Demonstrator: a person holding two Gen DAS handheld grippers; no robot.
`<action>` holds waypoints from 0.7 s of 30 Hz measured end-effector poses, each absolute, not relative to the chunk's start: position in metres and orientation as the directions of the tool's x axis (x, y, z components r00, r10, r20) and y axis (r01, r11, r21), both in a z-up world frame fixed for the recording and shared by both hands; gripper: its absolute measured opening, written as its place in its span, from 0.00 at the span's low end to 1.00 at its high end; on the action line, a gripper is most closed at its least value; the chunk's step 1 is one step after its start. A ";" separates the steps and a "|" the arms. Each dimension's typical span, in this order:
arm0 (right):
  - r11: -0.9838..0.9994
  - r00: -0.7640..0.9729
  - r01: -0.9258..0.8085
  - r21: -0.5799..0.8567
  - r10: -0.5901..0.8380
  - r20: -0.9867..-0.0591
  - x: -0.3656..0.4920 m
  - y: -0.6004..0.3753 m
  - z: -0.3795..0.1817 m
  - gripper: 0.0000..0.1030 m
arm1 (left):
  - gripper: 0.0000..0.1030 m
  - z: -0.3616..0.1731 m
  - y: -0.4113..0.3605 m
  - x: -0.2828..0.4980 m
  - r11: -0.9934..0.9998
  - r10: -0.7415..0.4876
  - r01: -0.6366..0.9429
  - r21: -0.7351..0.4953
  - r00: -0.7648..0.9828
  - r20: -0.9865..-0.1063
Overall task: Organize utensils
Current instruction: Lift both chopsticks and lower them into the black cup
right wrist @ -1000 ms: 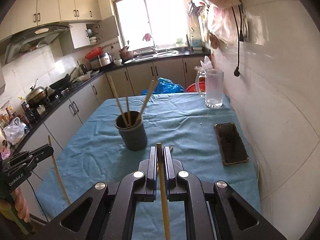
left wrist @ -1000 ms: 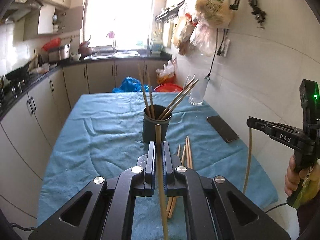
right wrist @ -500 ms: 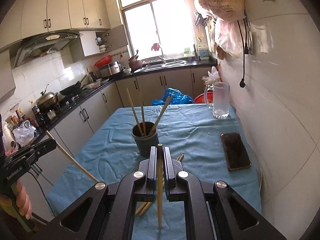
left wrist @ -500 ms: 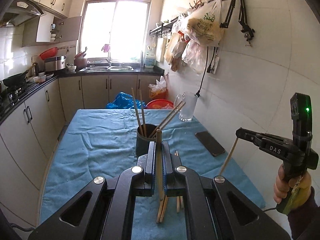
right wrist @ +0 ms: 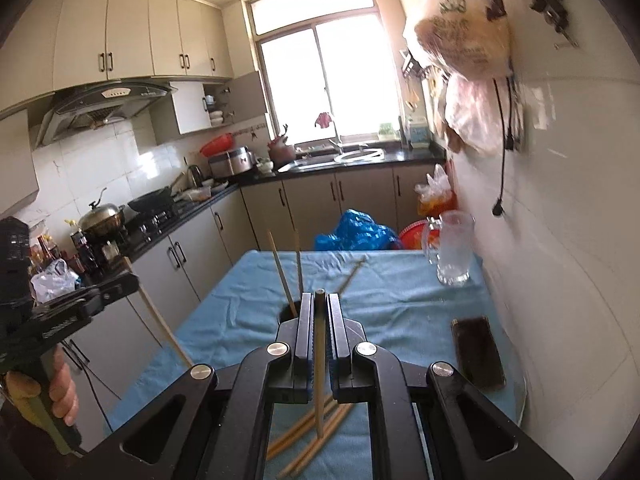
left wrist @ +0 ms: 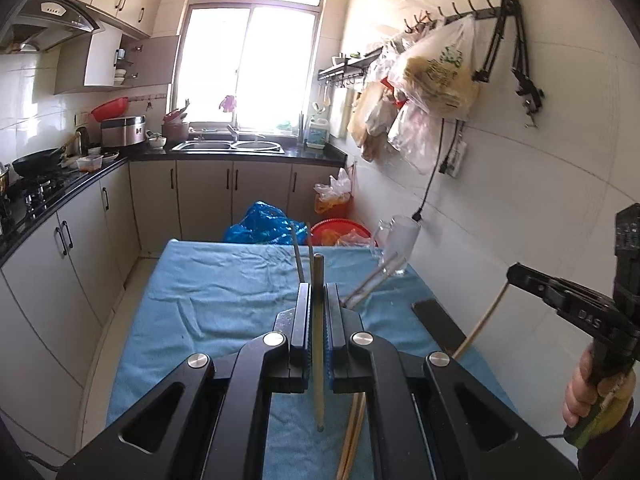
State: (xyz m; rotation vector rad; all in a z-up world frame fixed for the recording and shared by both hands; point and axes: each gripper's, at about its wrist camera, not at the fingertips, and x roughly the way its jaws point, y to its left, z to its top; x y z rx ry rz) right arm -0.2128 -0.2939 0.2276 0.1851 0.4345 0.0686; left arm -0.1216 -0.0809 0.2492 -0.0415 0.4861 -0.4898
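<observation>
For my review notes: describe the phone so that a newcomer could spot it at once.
Start at the table with the blue cloth and follow its edge along the tiled wall. The phone lies flat there, nearer than the glass mug. It is the only dark, flat slab.

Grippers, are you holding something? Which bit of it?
Yes. The left gripper pinches one chopstick near its upper end. The right gripper pinches another chopstick near its upper end too.

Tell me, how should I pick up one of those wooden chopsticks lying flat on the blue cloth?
Probably from straight above, pinching across the middle of the thin stick. The loose wooden chopsticks lie flat on the blue cloth in a bunch, so choose an outer one.
</observation>
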 end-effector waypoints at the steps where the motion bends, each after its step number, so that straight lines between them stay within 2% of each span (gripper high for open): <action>1: 0.981 0.908 -0.034 0.189 0.110 -0.404 -0.208 -0.292 0.234 0.06 | 0.05 0.253 -0.082 -0.116 0.884 -0.461 0.441 -0.154 0.773 -0.436; 13: 0.981 0.935 -0.043 0.192 0.107 -0.337 -0.128 -0.267 0.274 0.06 | 0.05 0.288 -0.126 -0.043 0.900 -0.433 0.416 -0.130 0.820 -0.375; 21: 0.974 0.938 0.003 0.226 0.075 -0.339 -0.074 -0.276 0.263 0.06 | 0.05 0.270 -0.154 0.020 0.902 -0.430 0.407 -0.147 0.802 -0.414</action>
